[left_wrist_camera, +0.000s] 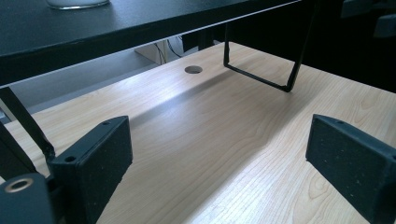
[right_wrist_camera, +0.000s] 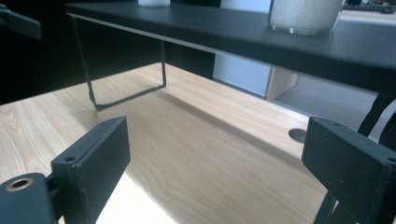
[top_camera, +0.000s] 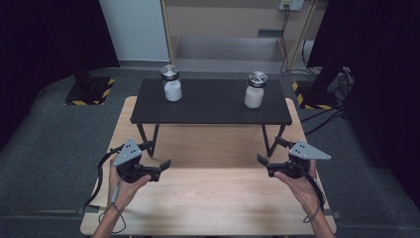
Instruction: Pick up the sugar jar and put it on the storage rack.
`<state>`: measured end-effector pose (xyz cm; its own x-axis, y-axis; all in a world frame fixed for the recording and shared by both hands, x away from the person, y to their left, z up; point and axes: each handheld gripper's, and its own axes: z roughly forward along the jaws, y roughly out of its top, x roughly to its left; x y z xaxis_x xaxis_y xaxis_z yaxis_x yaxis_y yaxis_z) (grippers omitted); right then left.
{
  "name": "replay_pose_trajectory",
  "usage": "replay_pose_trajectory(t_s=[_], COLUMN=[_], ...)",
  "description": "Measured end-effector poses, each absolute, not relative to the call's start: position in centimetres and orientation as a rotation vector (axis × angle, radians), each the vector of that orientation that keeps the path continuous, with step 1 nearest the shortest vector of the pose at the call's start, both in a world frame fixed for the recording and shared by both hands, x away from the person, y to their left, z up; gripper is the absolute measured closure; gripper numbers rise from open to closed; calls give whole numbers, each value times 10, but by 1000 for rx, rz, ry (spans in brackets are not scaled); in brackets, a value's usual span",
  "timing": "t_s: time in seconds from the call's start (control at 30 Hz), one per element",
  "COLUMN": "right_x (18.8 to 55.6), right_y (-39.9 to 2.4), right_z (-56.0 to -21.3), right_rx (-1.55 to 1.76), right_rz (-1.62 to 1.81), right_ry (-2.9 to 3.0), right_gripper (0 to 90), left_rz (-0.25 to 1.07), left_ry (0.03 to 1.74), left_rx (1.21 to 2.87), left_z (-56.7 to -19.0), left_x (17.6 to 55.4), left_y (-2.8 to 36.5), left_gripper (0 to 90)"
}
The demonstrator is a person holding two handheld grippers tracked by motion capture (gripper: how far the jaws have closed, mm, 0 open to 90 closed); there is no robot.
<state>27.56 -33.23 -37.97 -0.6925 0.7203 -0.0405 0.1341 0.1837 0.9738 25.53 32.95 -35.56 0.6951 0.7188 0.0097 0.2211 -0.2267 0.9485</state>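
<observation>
A pale wooden tabletop (top_camera: pixel 208 198) carries a black raised shelf (top_camera: pixel 210 101) on thin wire legs, and on it stand two white jars with metal lids, one far left (top_camera: pixel 172 83) and one far right (top_camera: pixel 254 90), well apart. Both look rigid and probably smooth-sided, so the waist below the lid seems the safest hold. The left tool (top_camera: pixel 157 159) and right tool (top_camera: pixel 267 151) hover spread and empty near the front legs; the high view shows the lids, while the gripper views show only jar bases and a round hole (left_wrist_camera: pixel 193 69) beneath the shelf.
</observation>
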Motion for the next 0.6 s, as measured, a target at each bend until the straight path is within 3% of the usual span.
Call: replay_pose_trajectory(t_s=[0.6], right_x=[277], right_y=[-332], right_z=[-390], right_rx=[811], right_rz=[1529], right_ry=[1961], right_gripper=[83], left_rz=[575], left_ry=[748], left_rx=[1771], left_z=[-357], left_x=[253], left_y=[328], left_gripper=[63])
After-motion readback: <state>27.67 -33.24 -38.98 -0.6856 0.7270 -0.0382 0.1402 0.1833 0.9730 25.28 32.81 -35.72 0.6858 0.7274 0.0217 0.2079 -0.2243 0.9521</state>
